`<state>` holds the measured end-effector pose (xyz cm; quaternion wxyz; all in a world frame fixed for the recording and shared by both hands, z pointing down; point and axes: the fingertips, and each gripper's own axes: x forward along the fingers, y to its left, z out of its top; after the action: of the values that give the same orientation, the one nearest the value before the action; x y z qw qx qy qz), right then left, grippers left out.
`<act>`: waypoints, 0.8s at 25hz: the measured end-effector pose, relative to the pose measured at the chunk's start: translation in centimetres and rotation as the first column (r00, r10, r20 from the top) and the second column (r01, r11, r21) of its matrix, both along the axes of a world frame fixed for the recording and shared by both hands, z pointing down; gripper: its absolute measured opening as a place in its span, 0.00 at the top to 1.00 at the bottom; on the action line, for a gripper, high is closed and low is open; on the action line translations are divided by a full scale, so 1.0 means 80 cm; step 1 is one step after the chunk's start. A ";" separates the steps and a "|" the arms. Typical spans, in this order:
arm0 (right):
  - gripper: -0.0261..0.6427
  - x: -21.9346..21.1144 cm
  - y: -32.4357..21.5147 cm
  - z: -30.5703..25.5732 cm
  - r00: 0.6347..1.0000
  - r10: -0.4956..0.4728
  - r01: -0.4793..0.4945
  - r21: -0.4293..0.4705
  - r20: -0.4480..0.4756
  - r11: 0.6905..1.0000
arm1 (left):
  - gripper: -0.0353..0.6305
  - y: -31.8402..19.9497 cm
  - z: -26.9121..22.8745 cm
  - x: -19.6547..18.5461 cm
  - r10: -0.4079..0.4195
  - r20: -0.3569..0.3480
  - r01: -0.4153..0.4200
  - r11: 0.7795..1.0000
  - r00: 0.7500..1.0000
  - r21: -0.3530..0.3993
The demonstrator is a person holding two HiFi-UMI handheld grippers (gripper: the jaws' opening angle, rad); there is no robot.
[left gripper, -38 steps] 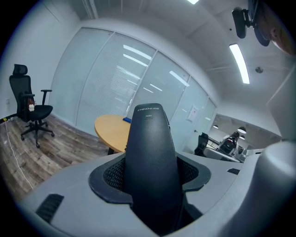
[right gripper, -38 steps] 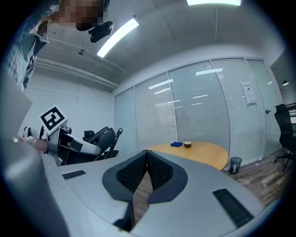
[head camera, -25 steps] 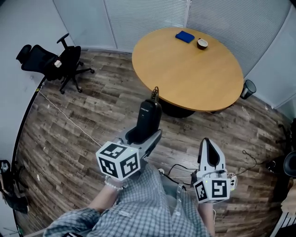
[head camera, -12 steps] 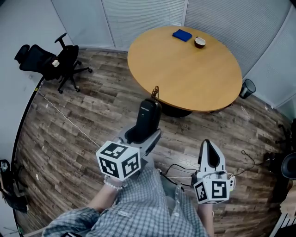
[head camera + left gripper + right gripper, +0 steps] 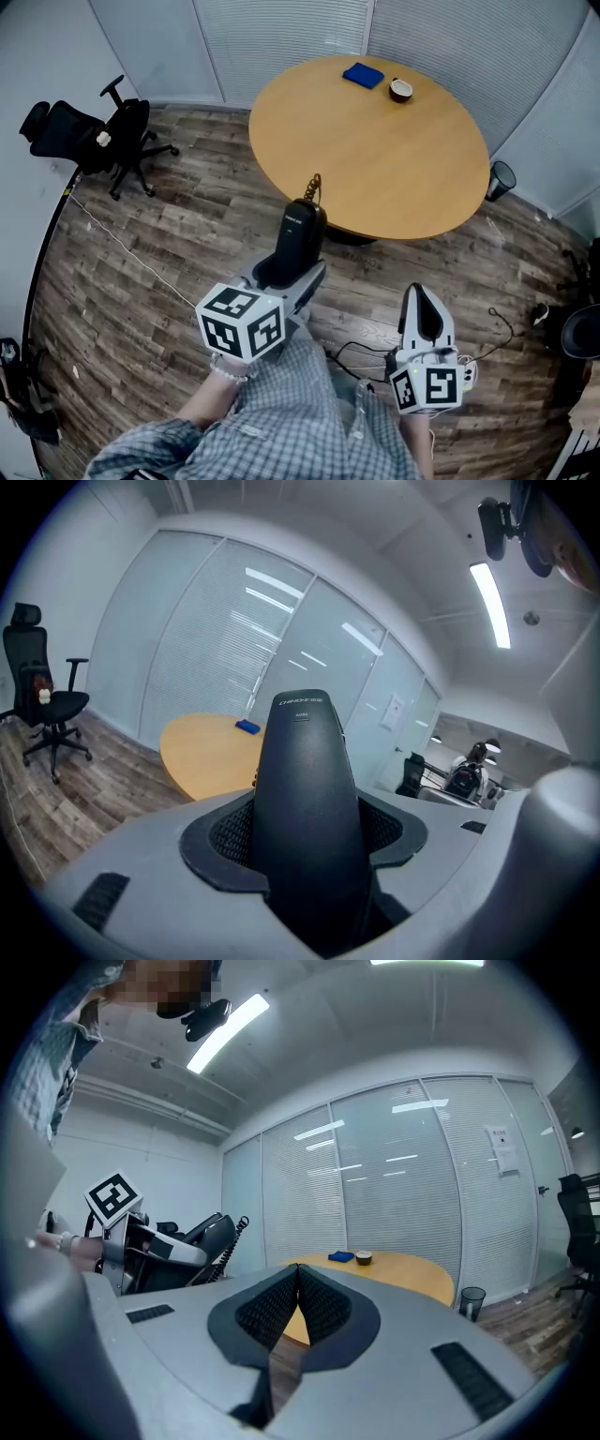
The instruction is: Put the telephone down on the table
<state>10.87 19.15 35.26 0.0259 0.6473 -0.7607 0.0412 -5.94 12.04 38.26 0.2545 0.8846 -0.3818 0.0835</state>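
A black telephone handset point(image 5: 299, 240) stands up between the jaws of my left gripper point(image 5: 286, 274), which is shut on it; a coiled cord point(image 5: 313, 186) curls off its top. Seen from the left gripper view, the handset point(image 5: 307, 808) fills the middle, clamped by both pads. The handset hangs over the wooden floor, short of the round wooden table point(image 5: 366, 159). My right gripper point(image 5: 422, 309) is shut and holds nothing, low on the right. In the right gripper view its pads point(image 5: 300, 1309) meet, with the left gripper and the telephone point(image 5: 202, 1237) off to the left.
On the table's far side lie a blue cloth point(image 5: 361, 75) and a small bowl point(image 5: 401, 90). A black office chair point(image 5: 94, 136) stands at the left by the wall. A dark bin point(image 5: 502, 178) sits right of the table. Cables point(image 5: 370, 352) trail on the floor.
The view has shifted: the table and chair have slid left in the head view. Both grippers keep their pose, and the handset stays clamped.
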 end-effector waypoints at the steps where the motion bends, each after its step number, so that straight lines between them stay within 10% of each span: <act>1: 0.95 0.001 -0.009 0.000 1.000 0.003 -0.003 -0.002 -0.003 1.000 | 0.53 -0.011 0.002 0.002 0.003 0.000 -0.003 1.000 1.000 -0.003; 20: 0.95 -0.005 -0.219 -0.010 0.999 0.044 -0.044 -0.050 0.003 0.998 | 0.53 -0.235 -0.007 -0.002 0.062 0.075 -0.062 0.998 0.995 -0.004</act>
<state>10.46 1.62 34.48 0.0397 0.6631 -0.7449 0.0621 -6.12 -6.73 37.69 0.2378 0.8921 -0.3635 0.1248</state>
